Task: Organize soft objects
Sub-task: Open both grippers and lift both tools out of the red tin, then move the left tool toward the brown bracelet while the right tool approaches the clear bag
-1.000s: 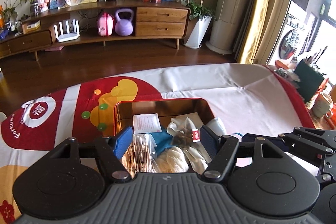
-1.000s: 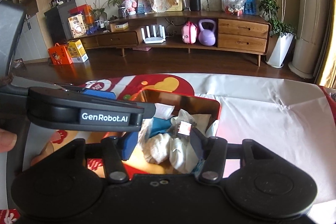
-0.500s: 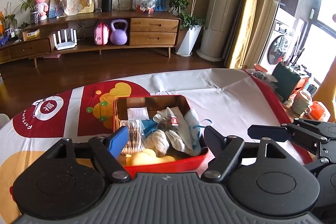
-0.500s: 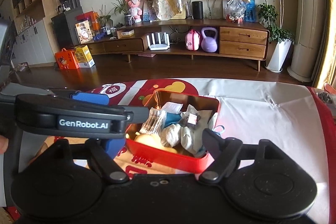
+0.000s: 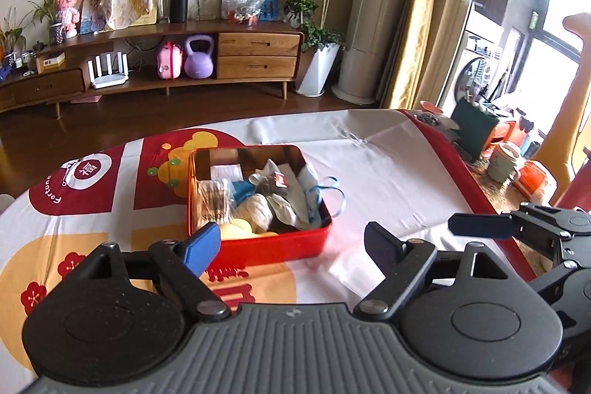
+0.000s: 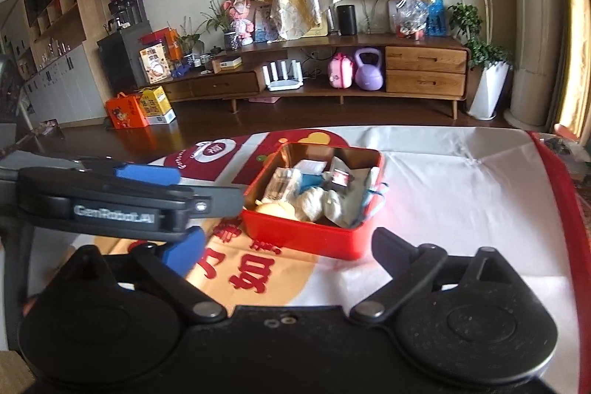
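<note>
We note a home living room: wooden sideboard, potted plant, curtains, clothed table.

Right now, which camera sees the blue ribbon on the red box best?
The left wrist view: the blue ribbon loops clearly over the red box's right edge onto the tablecloth. In the right wrist view the ribbon is smaller and partly hidden against the white cloths.

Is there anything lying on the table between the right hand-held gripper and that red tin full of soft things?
Nothing: in the right wrist view only printed tablecloth lies between the right hand-held gripper and the red tin.
</note>
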